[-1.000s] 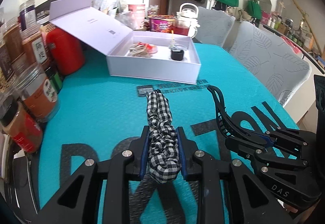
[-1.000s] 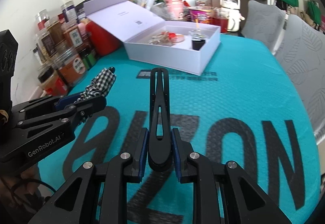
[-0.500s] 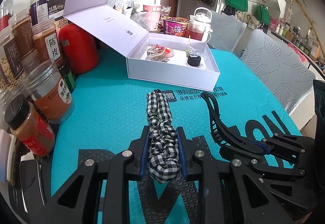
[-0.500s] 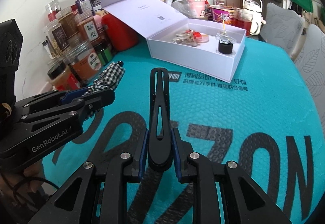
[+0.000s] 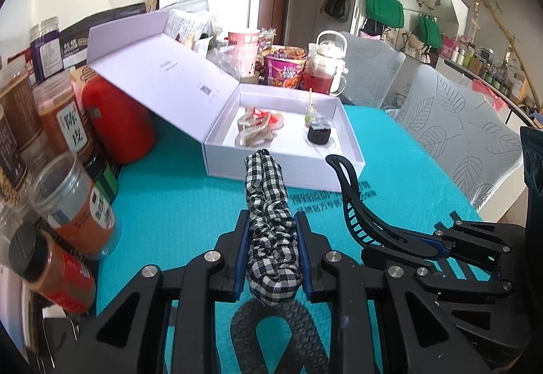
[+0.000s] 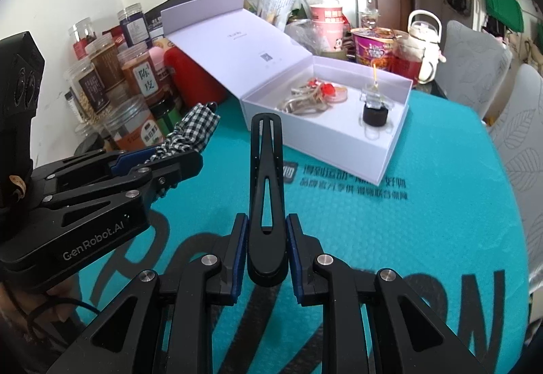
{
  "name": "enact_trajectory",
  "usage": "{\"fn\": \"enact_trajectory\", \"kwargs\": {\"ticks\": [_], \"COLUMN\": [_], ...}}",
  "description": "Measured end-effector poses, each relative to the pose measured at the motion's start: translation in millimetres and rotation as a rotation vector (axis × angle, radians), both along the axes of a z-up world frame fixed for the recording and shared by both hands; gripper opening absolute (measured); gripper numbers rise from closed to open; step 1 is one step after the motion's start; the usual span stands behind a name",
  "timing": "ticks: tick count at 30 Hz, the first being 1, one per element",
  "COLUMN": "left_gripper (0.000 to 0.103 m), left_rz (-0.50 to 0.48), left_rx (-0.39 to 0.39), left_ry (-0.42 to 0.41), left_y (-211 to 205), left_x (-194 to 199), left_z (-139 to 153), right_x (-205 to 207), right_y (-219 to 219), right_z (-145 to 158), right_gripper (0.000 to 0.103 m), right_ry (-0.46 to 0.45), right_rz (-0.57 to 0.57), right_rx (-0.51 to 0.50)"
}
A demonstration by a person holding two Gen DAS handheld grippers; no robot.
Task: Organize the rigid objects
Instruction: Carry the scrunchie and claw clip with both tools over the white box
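My left gripper (image 5: 271, 248) is shut on a black-and-white checked scrunchie (image 5: 269, 221), held above the teal mat; it also shows in the right wrist view (image 6: 193, 131). My right gripper (image 6: 266, 248) is shut on a black hair clip (image 6: 266, 190), also seen in the left wrist view (image 5: 356, 204). Just ahead stands an open white box (image 5: 281, 167) (image 6: 390, 150) with its lid tilted back to the left. Inside lie a bundle of pale and red hair accessories (image 5: 258, 126) and a small black item (image 5: 319, 134) with a clear clip on it.
Spice jars (image 5: 74, 204) and a red canister (image 5: 118, 123) line the left edge of the teal mat (image 5: 176, 204). Cups, a noodle bowl (image 5: 283, 68) and a glass teapot (image 5: 325, 68) stand behind the box. Grey chairs (image 5: 451, 123) are at the right.
Both grippers have moved forward toward the white box while holding their items; the box now looks nearer and larger in both views.
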State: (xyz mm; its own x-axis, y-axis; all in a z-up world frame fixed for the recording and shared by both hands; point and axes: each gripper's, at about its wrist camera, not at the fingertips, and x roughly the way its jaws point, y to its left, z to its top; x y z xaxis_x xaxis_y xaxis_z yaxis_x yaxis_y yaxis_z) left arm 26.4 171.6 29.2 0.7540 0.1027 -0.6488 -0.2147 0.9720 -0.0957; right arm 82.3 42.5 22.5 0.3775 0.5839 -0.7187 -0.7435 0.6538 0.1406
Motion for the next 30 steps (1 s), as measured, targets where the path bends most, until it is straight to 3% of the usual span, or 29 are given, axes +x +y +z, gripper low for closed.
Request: {"fn": "enact_trajectory", "kwargs": {"ticks": [12,30], "left_gripper": [0.025,0.025], "left_rz": [-0.059,-0.079], "left_rx": [0.043,0.047], "left_ry": [-0.080,-0.140], "left_y": [7,34], "left_x": [46,124], "left_z": [34,55], "right_x": [35,110], "right_y": [11,30], "right_z": [36,62], "right_gripper": [0.022,0.022], "right_ry": [-0.073,-0.129], "right_rz": [-0.011,-0.018], "right_rx": [0.010,0.045]}}
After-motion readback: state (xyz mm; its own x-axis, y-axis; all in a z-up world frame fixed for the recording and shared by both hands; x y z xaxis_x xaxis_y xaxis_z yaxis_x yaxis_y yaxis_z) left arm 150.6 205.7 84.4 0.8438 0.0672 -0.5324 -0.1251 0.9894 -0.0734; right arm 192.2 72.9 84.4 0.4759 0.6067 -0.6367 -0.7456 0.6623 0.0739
